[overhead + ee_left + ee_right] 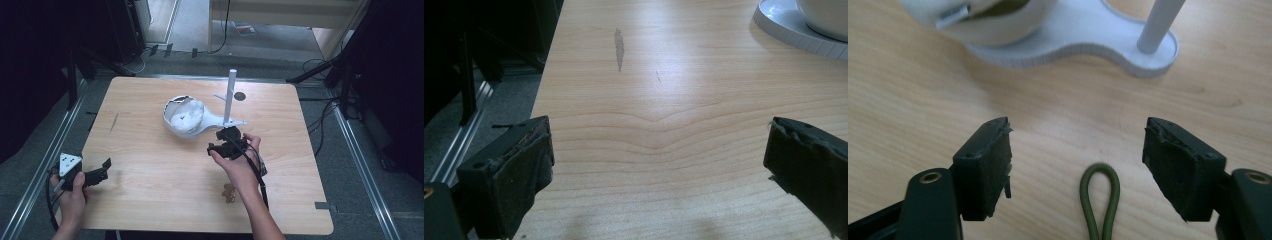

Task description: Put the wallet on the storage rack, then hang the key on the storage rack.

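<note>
A white stand [212, 120] lies mid-table, with a round white bowl-like shell [184, 116] at its left end and an upright white post [230, 95] at its right end. My right gripper [216, 141] hovers just in front of the stand, its jaws wide apart. In the right gripper view the gripper [1078, 150] is open over a green cord loop [1100, 200] that lies on the wood between the jaws, with the stand's base [1073, 42] and the post [1158, 25] beyond. My left gripper [105, 170] rests open near the front left corner, and its own view shows this gripper [659, 145] holding nothing.
A small brown object [229, 192] lies on the table beside the right forearm. A dark round spot [240, 96] marks the wood behind the post. A grey streak [619, 47] sits near the left edge. The stand's rim [794, 30] is at the left gripper view's top right.
</note>
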Motion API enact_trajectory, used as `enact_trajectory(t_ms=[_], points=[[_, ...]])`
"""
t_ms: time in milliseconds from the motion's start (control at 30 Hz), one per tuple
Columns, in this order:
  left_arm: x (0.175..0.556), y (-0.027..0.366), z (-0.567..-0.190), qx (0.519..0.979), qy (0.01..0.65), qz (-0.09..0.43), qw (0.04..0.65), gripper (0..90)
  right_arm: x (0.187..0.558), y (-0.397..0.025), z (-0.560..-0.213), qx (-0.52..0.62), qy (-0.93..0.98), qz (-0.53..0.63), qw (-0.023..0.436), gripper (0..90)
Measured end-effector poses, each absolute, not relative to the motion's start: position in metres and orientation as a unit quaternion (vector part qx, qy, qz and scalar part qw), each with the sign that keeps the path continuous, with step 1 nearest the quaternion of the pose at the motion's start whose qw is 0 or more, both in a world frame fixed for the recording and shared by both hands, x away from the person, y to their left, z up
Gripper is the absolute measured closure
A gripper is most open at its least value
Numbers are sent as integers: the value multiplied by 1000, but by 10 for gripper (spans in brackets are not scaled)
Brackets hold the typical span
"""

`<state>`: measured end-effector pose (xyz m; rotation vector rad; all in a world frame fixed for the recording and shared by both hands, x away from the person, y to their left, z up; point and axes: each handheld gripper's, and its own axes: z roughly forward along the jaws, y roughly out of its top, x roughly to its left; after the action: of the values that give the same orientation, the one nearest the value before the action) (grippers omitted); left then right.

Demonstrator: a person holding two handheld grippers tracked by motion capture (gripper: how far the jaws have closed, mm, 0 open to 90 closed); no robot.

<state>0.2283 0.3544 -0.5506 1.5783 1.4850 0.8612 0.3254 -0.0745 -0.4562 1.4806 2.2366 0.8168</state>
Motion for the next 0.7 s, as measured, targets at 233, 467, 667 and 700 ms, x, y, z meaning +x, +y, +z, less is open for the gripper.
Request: enact_trajectory(t_ms=[233,467,667,700], points=[[228,354,-551,621,586,340,394,4,320,-80,-464,515,809,244,147,264],[228,355,-551,622,585,340,393,4,316,-83,-472,516,815,227,131,278],[228,354,-551,621,586,340,393,4,315,-86,-479,512,827,204,110,308],[228,354,-551,621,586,340,394,4,315,-87,-480,512,830,197,105,308]])
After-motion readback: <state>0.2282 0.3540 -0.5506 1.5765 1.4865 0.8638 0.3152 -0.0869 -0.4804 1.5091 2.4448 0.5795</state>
